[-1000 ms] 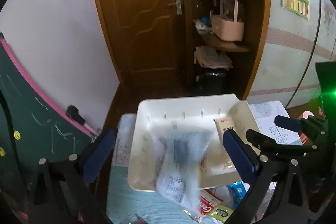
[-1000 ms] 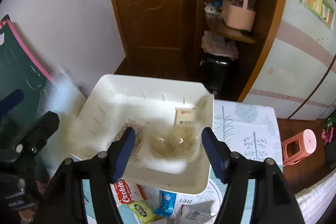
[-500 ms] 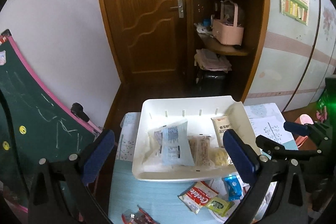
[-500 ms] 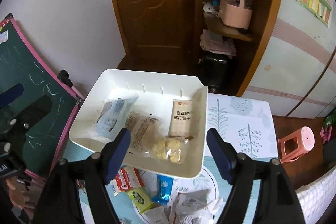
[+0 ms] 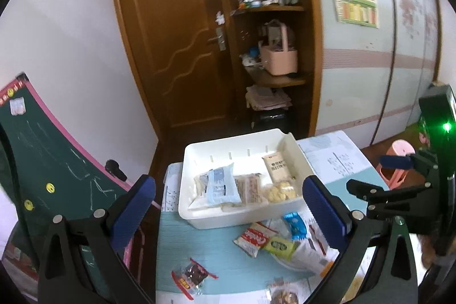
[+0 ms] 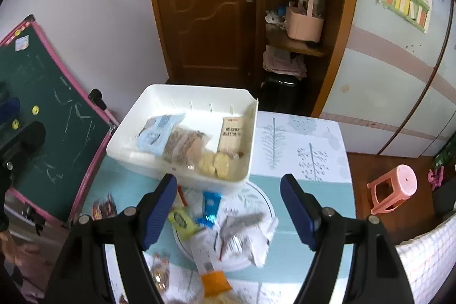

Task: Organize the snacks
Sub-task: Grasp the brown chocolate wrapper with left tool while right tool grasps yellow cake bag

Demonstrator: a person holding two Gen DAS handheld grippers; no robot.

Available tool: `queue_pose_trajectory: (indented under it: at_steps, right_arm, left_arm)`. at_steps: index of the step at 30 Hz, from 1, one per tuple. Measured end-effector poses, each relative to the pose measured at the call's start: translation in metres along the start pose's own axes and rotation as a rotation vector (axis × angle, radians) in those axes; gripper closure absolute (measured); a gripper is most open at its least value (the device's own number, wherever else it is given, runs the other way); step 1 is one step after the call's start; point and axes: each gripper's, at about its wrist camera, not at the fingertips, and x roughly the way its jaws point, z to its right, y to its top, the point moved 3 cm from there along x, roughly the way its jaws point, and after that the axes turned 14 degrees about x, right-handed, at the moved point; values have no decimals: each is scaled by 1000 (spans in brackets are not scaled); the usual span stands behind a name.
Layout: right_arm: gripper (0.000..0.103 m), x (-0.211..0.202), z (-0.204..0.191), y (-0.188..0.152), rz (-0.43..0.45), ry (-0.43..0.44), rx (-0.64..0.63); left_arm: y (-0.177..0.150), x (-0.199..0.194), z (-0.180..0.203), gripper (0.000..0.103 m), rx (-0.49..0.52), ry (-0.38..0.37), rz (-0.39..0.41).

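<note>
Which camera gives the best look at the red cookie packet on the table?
The left wrist view: the red cookie packet lies in full sight in front of the white bin. In the right wrist view, a finger of the right hand-held gripper hides nearly all of it.

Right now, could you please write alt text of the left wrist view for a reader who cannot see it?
The open, empty left gripper hangs above a table with a white bin that holds a light blue packet, a beige cracker packet and two other snacks. More wrapped snacks lie loose on the table in front of the bin, among them a red and white cookie packet.
</note>
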Motion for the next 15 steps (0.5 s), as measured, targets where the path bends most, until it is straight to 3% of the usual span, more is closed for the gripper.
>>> queue_pose_trajectory:
  at_steps: [5,7,15]
  right_arm:
    - [28,-24,17,-37,22,-14,-23]
    - [28,-28,23,-53,9,5,-30]
    - [28,-25,41,-127,-49,50,-131]
  left_arm:
    - [-27,-22,27,0,30,-57,-32]
    - [-46,-25,43,0,59,-103,-81]
    - [-125,-23,91,0,139,-276,-132]
